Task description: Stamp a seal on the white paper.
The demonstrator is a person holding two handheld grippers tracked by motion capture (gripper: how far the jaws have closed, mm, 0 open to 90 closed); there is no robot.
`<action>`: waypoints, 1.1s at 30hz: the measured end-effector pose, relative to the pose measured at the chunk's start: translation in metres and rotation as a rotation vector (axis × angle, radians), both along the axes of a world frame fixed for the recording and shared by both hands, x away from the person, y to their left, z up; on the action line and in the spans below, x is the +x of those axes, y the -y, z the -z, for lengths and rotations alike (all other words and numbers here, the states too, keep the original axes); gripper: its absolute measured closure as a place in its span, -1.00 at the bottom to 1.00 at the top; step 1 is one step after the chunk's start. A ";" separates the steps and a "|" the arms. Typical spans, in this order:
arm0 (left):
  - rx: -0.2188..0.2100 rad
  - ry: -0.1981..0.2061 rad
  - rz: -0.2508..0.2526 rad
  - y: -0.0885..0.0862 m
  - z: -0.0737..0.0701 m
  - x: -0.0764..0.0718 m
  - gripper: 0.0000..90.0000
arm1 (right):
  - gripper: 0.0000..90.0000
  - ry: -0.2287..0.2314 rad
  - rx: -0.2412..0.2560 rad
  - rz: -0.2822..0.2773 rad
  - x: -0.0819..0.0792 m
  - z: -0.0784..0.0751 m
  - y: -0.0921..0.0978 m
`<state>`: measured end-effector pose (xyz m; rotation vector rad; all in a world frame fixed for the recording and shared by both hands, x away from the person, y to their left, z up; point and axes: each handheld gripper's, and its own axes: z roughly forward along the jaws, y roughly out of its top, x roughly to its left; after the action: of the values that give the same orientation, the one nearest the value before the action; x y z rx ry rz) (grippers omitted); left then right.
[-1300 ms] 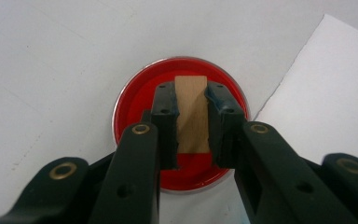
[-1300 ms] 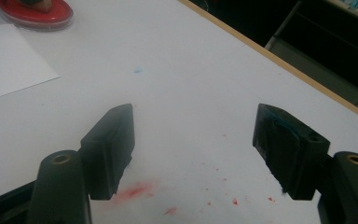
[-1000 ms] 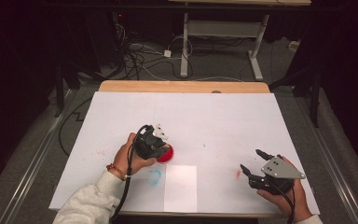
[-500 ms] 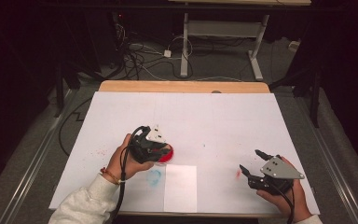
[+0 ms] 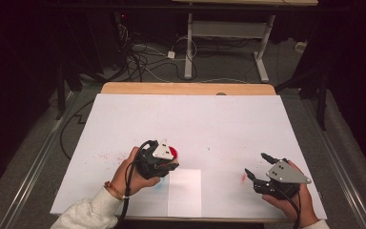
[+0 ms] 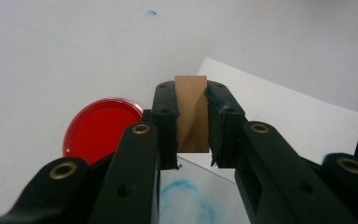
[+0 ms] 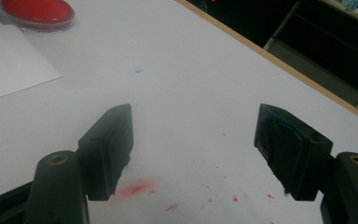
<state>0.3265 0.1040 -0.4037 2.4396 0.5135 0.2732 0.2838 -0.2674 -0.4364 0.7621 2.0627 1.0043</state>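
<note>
My left gripper [image 5: 167, 161] is shut on a small upright wooden block [image 6: 192, 114], held just above the white table. In the left gripper view a round red dish [image 6: 101, 126] lies just left of the jaws, and a white paper sheet [image 6: 284, 112] lies beyond and to the right. From above, the red dish [image 5: 173, 152] peeks out behind the left gripper and the paper sheet [image 5: 185, 191] lies near the front edge. At the front right my right gripper [image 5: 256, 167] rests open over the table, its jaws [image 7: 193, 154] wide apart with nothing between them.
A blue ring-shaped smear [image 6: 186, 200] marks the table under the left gripper. Red smears and specks [image 7: 135, 189] lie below the right gripper. The white table cover [image 5: 190, 124] stretches back to a wooden edge [image 5: 186, 88]. Cables and a desk frame are on the floor beyond.
My left gripper has shifted slightly toward the near edge and turned a little, still holding the block. The right gripper has stayed in place.
</note>
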 end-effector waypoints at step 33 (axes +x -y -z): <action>0.091 -0.092 0.093 0.031 0.044 -0.014 0.64 | -0.54 0.008 0.000 0.015 0.000 0.001 -0.001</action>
<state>0.3122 0.0733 -0.4480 2.5660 0.4334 0.1490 0.2839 -0.2663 -0.4372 0.7716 2.0475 0.9977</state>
